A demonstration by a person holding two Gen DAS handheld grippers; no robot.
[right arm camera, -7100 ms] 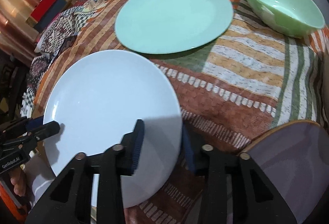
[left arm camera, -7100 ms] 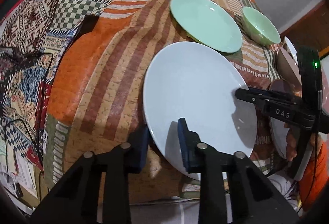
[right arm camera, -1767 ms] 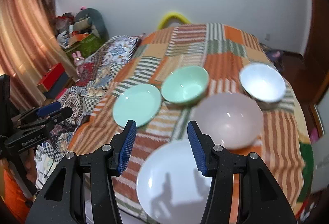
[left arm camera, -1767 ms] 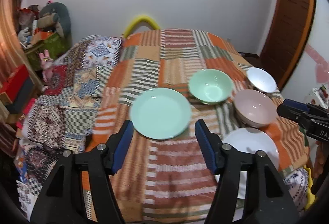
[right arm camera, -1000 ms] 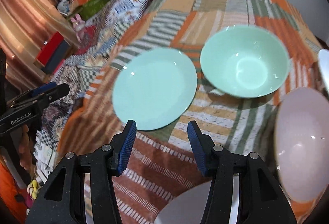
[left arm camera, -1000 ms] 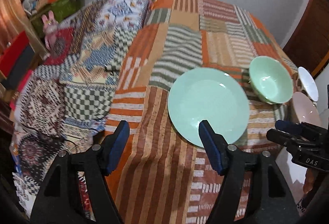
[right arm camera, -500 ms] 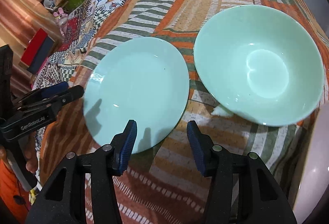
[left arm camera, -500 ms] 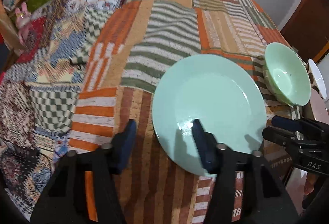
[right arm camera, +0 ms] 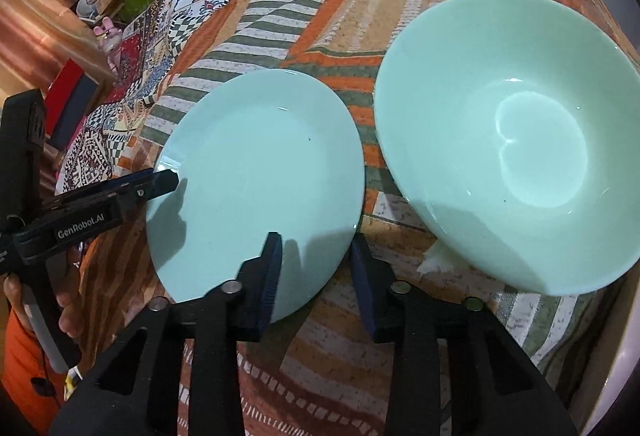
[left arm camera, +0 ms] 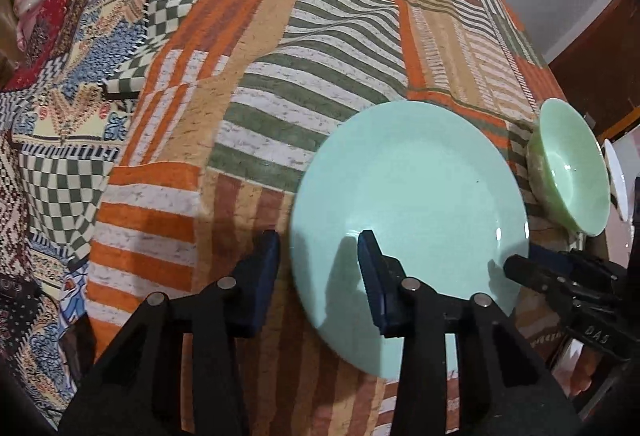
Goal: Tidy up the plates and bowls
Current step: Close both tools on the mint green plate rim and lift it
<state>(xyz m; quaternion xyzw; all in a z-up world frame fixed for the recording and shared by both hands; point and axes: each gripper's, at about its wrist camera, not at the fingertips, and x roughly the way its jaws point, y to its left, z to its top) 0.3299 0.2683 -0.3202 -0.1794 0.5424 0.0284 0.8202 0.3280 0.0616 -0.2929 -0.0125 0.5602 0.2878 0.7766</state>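
Two narrowing claws, left claw (left arm camera: 318, 268) and right claw (right arm camera: 316, 266), straddle opposite rims of the green plate (left arm camera: 408, 220) at lower frame; neither visibly grips yet, and an uneven pinch could tip it against the bowl (right arm camera: 508, 140).

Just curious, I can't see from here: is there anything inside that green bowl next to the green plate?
The green bowl looks empty: only glossy reflections show inside. The patchwork cloth lies beneath it; what is directly under its base is hidden. The green plate beside it is bare too.

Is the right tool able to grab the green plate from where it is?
Probably yes. The right tool already straddles the near rim of the green plate, its jaws having just been closing. Nothing blocks it: the green bowl sits off to the side, and the left tool is at the opposite edge.
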